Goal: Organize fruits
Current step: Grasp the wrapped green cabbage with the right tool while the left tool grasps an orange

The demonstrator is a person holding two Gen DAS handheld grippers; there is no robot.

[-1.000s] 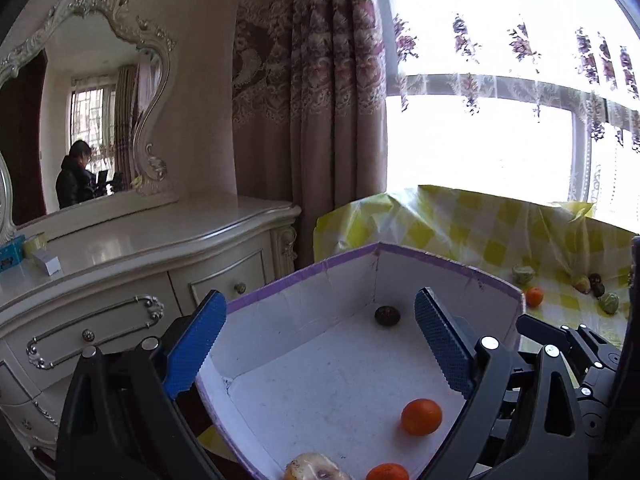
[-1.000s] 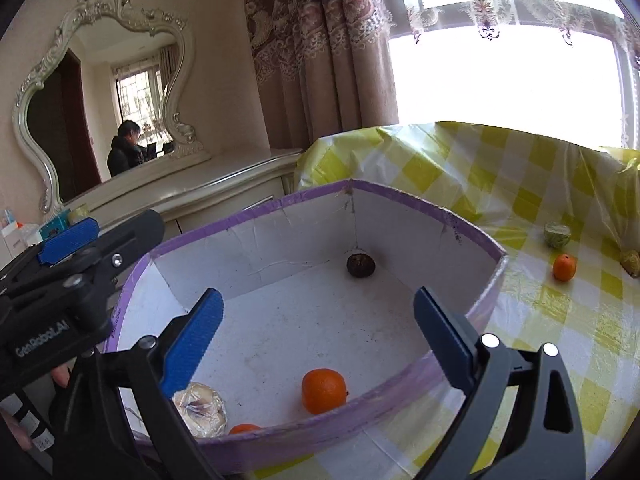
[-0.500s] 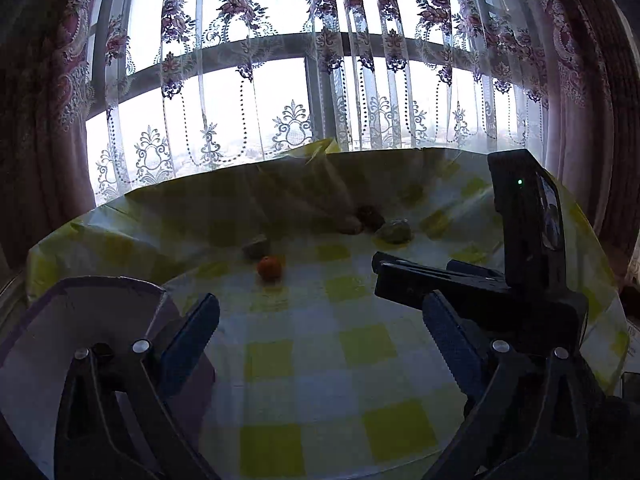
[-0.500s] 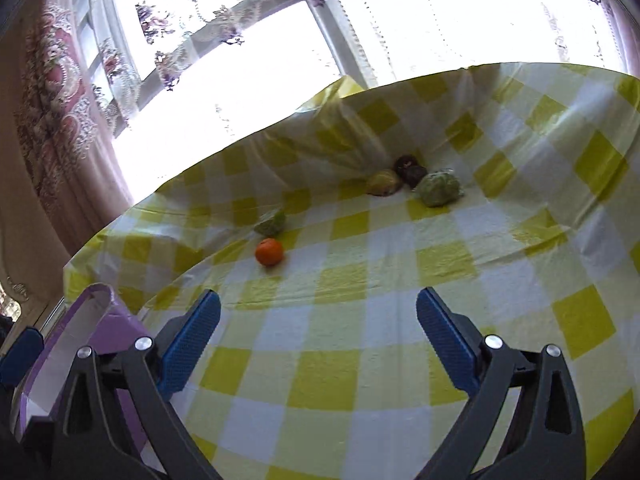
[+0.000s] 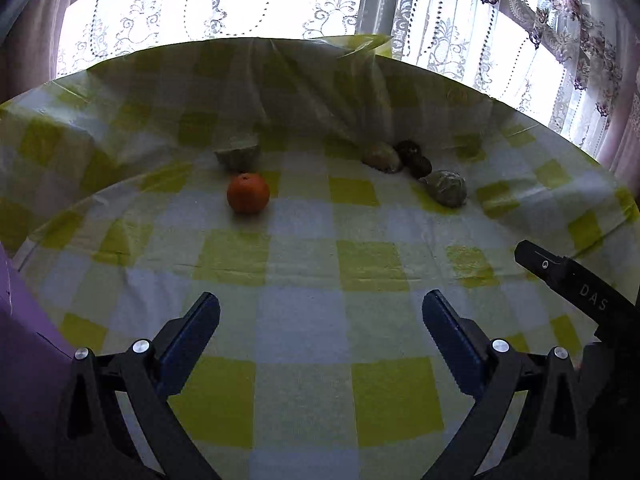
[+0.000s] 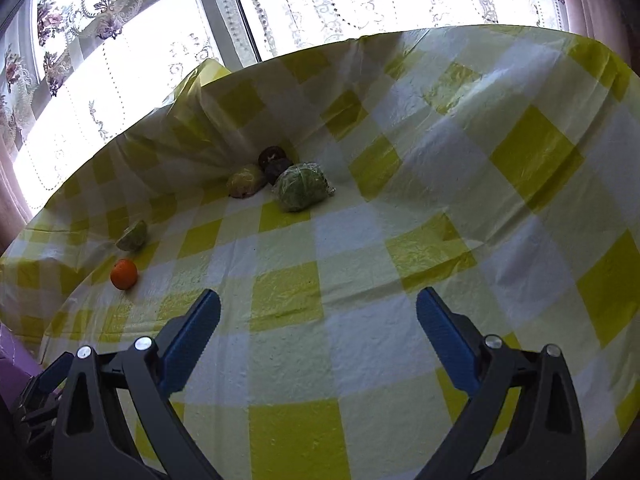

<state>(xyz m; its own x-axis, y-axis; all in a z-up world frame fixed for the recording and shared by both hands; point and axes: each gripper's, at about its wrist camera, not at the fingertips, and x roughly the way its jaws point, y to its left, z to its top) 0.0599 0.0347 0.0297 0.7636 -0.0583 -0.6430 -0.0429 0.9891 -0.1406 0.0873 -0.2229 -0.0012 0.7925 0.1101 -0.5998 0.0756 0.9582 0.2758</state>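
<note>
From the left wrist view, the left gripper (image 5: pixel 320 328) hangs spread wide and empty over the yellow checked tablecloth (image 5: pixel 304 280). The orange (image 5: pixel 248 193) sits far ahead and a little left, just in front of a pale green fruit (image 5: pixel 237 154). To the far right lie a yellowish fruit (image 5: pixel 382 157), a dark fruit (image 5: pixel 414 159) and a wrapped green fruit (image 5: pixel 447 188), close together. A purple box (image 5: pixel 20 320) edges in at the near left. To pick the orange well, I would line the jaws up so it sits centred between them, come in low, and close gently, since a round fruit will likely roll if nudged from one side.

From the right wrist view, the right gripper (image 6: pixel 318 322) is likewise spread wide, holding nothing, well short of any fruit. The wrapped green fruit (image 6: pixel 302 187) lies far ahead, touching or nearly touching the dark fruit (image 6: pixel 274 160) and yellowish fruit (image 6: pixel 245 181); the orange (image 6: pixel 124 274) and pale green fruit (image 6: pixel 132 235) sit at the far left. Approaching the wrapped one from its open near side should avoid knocking its neighbours.
</note>
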